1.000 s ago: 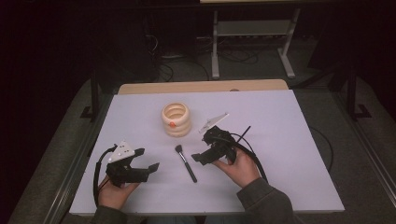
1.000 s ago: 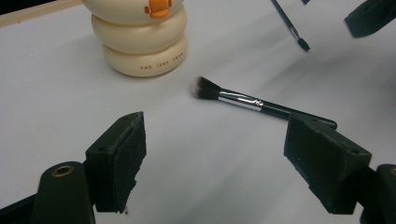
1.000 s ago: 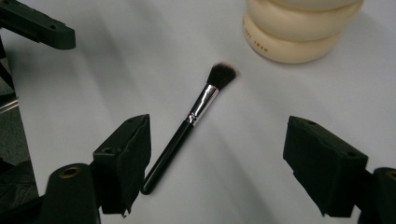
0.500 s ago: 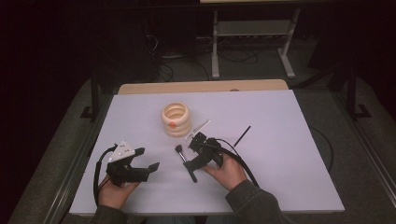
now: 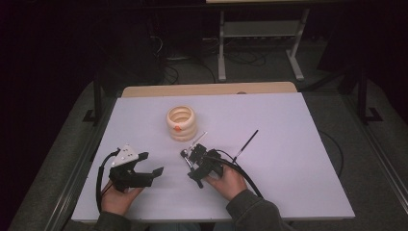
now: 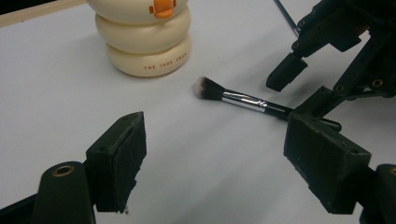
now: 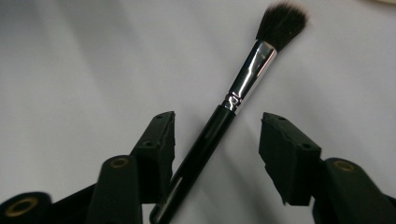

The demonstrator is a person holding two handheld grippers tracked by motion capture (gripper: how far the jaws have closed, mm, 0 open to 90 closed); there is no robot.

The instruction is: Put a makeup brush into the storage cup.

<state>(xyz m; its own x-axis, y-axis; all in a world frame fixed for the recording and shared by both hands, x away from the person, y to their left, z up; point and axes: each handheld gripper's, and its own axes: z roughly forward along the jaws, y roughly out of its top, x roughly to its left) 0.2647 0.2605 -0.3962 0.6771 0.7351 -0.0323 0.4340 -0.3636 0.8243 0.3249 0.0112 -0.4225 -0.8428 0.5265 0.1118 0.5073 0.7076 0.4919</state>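
Desk (image 5: 298,192) surface, white and mostly bare, is seen with open room on all sides. A cream ringed holder (image 5: 181,123) stands near the middle. The left gripper (image 5: 153,163) is held released and idle. The right gripper (image 5: 191,166) has been lowered since a second ago over the makeup brush (image 7: 224,114), which lies flat; its jaws have just been closing around the handle, not yet clenched, so a grasp looks imminent.

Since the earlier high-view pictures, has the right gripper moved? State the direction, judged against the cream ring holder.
Yes. The right gripper has shifted left and down over the makeup brush, now below the cream ring holder; its jaws have been closing around the handle.
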